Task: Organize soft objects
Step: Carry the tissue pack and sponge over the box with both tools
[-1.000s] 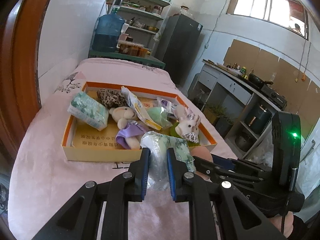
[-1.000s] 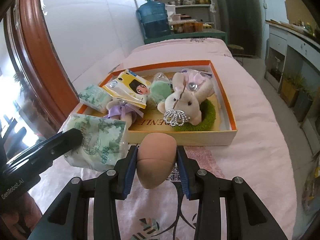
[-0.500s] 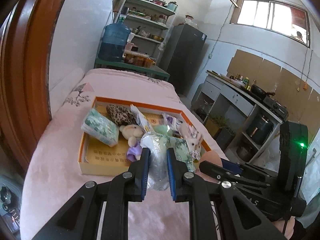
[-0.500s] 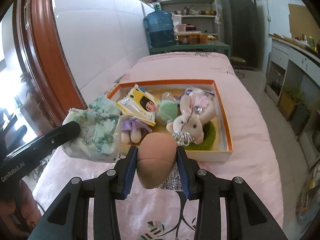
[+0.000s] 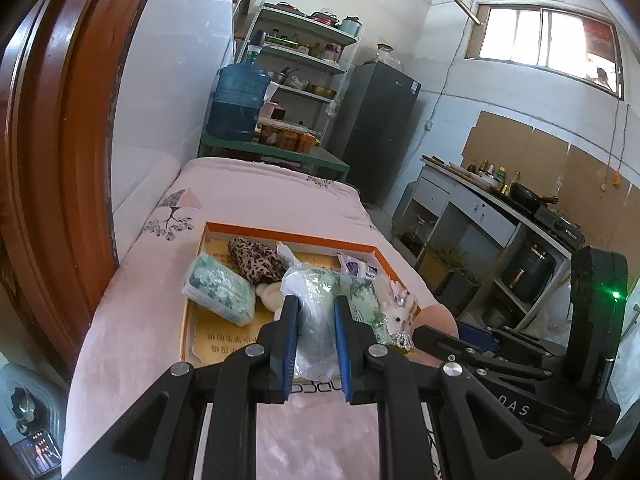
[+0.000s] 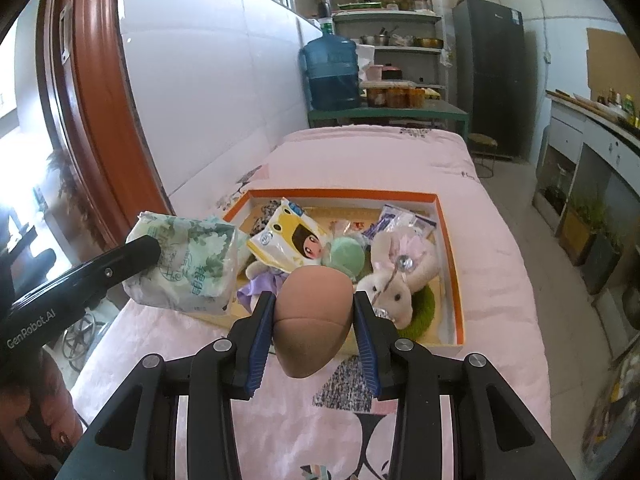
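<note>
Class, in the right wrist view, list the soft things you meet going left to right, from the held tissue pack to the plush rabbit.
tissue pack → yellow cartoon packet → brown egg-shaped toy → plush rabbit

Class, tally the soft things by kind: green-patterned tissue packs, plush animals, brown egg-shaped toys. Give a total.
Green-patterned tissue packs: 2 (held pack, lying pack)
Plush animals: 2 (rabbit, purple-dressed plush)
Brown egg-shaped toys: 1
Total: 5

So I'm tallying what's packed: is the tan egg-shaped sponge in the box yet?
Out. The right gripper holds the tan sponge above the bedspread, short of the orange-rimmed box.
</note>
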{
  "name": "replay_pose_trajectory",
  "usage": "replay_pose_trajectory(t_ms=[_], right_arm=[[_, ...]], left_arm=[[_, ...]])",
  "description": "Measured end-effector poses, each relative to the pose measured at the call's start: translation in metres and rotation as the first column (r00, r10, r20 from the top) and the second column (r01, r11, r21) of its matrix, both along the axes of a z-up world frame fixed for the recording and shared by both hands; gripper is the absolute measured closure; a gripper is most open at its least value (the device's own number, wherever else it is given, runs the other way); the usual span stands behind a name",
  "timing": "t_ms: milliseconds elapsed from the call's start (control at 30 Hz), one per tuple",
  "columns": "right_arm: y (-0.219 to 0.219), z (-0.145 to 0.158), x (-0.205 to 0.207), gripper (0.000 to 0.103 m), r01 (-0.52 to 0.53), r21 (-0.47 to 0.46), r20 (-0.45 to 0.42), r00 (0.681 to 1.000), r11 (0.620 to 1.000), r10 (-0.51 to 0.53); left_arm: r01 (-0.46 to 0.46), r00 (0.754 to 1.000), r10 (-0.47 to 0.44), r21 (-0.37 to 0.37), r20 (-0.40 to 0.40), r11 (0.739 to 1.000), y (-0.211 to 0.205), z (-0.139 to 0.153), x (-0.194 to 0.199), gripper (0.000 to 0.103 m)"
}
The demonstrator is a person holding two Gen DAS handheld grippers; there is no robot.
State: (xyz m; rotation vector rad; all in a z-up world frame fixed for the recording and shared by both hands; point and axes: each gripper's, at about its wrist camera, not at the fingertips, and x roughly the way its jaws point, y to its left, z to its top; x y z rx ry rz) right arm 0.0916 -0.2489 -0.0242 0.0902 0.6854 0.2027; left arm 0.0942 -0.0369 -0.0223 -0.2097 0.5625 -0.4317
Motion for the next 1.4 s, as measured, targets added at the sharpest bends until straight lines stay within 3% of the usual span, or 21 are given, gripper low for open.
replay_pose_trajectory(t_ms=[633, 1400], right_arm=[[0.004, 0.017, 0.026, 0.063, -0.012, -0.021, 0.034, 0.999, 1.000, 0.013], [-0.005, 0.029, 0.092, 0.063, -0.008, -0.012, 0.033, 0.999, 1.000, 0.009]], left_arm=[[-0.039, 0.998, 0.040, -0.021, 0.054, 0.999, 0.011, 0.024, 0.030, 0.085], [-0.097, 0.995, 0.098, -0.039, 0.024, 0.994, 0.024, 0.029, 0.095, 0.085]])
